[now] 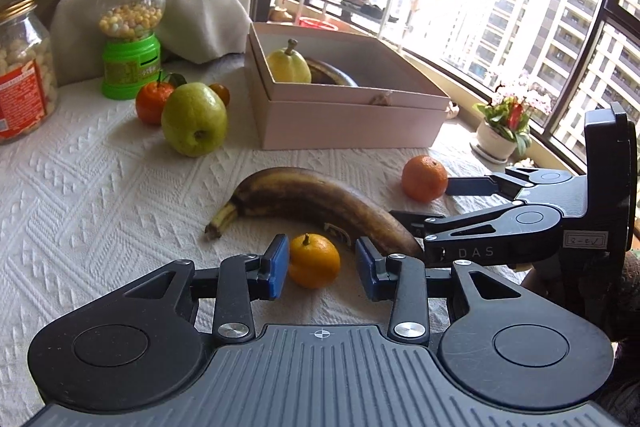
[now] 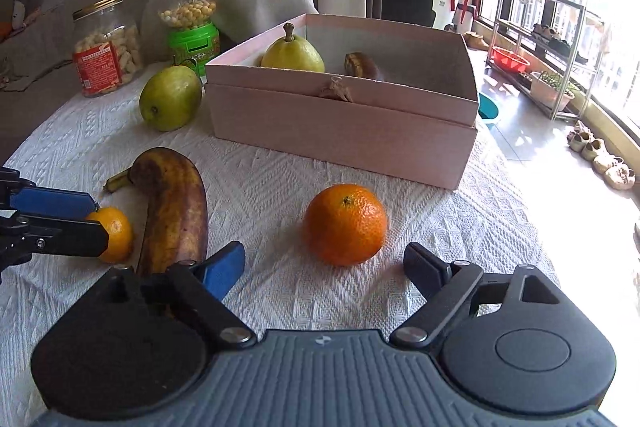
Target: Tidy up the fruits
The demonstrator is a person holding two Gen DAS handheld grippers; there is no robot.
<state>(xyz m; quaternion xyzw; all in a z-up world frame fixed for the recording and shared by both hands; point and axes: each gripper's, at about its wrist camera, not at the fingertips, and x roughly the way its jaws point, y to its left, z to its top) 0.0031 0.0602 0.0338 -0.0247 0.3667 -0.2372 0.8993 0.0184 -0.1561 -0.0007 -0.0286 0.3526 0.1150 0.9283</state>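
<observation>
I see the left gripper (image 1: 322, 267) spread, jaws either side of the small orange (image 1: 314, 260) at lower centre of the left view; left pad looks touching or nearly, right pad apart. Brown banana (image 1: 316, 205) lies just behind it. Right gripper (image 2: 326, 267) spread wide, big orange (image 2: 345, 224) just ahead of its tips, mid-frame. Pink box (image 2: 340, 125) upper centre holds a pear (image 2: 294, 55) and a dark banana (image 2: 362, 65). Green apple (image 2: 170, 98) sits left of the box.
</observation>
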